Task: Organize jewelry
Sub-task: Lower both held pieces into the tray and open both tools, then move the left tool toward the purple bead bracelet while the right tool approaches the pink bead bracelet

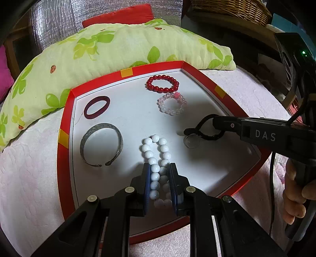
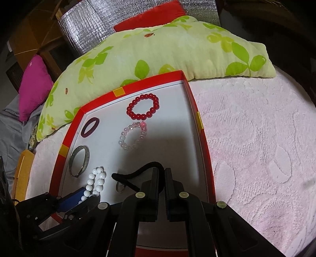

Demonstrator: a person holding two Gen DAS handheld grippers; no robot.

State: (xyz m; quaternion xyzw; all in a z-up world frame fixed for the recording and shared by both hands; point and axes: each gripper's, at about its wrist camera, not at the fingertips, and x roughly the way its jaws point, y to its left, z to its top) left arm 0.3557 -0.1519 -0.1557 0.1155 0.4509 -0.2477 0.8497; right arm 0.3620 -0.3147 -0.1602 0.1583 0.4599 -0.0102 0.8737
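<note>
A red-rimmed tray [image 1: 65, 126] with a white floor holds the jewelry. My left gripper [image 1: 159, 168] is shut on a white bead bracelet [image 1: 156, 152], squeezed long between the blue pads; it also shows in the right wrist view [image 2: 95, 182]. My right gripper [image 2: 162, 172] is shut on a black cord necklace [image 2: 138, 174] with a clear round pendant [image 1: 191, 140]; the cord [image 1: 205, 126] hangs from its tip [image 1: 216, 123]. A red bead bracelet [image 1: 163, 83], a clear pink bead bracelet [image 1: 172, 103], a maroon hair band [image 1: 96, 107] and a silver bangle [image 1: 101, 145] lie on the tray.
The tray [image 2: 203, 142] rests on a pink textured bedspread [image 2: 256, 138]. A green leaf-print pillow [image 1: 98, 45] lies behind it, with a red cushion [image 1: 118, 17] and a magenta cushion [image 2: 33, 87] further back. A wicker basket [image 1: 231, 9] stands far right.
</note>
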